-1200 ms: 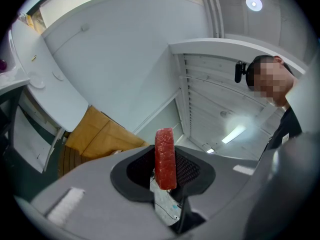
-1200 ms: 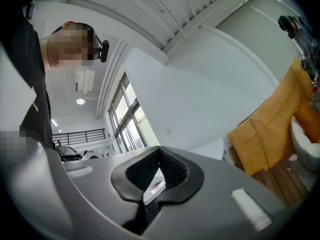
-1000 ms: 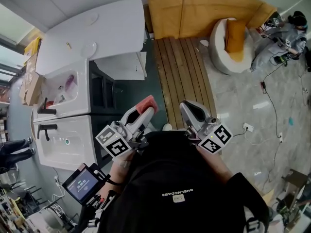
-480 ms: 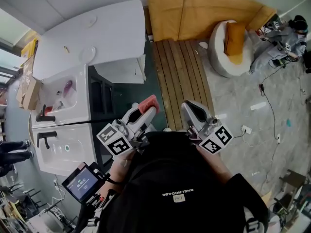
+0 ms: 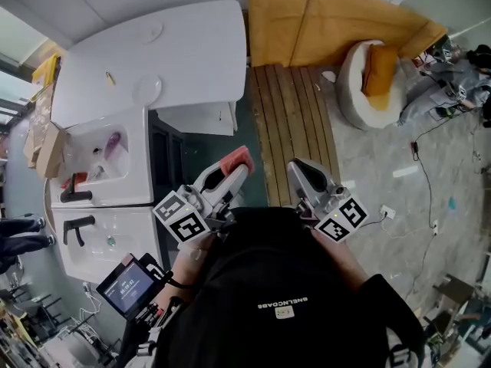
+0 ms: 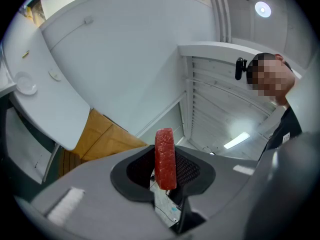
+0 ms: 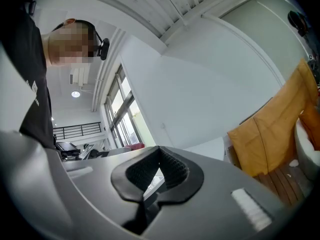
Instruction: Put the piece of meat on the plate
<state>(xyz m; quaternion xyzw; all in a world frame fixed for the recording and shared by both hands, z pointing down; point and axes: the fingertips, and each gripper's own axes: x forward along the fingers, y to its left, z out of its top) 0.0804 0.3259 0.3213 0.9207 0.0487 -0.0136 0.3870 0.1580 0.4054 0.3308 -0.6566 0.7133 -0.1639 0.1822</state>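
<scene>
Left gripper (image 5: 232, 172) is carrying the piece of meat (image 6: 165, 154); the plate (image 5: 147, 90) is not yet receiving it.
The left jaws are gripping the red slab on edge, holding it in the air short of the white table (image 5: 192, 44). The plate is sitting near the table's edge bordering the sink (image 5: 96, 148), well apart from the meat. The right gripper (image 7: 160, 156) jaws are resting closed, gripping nothing.
</scene>
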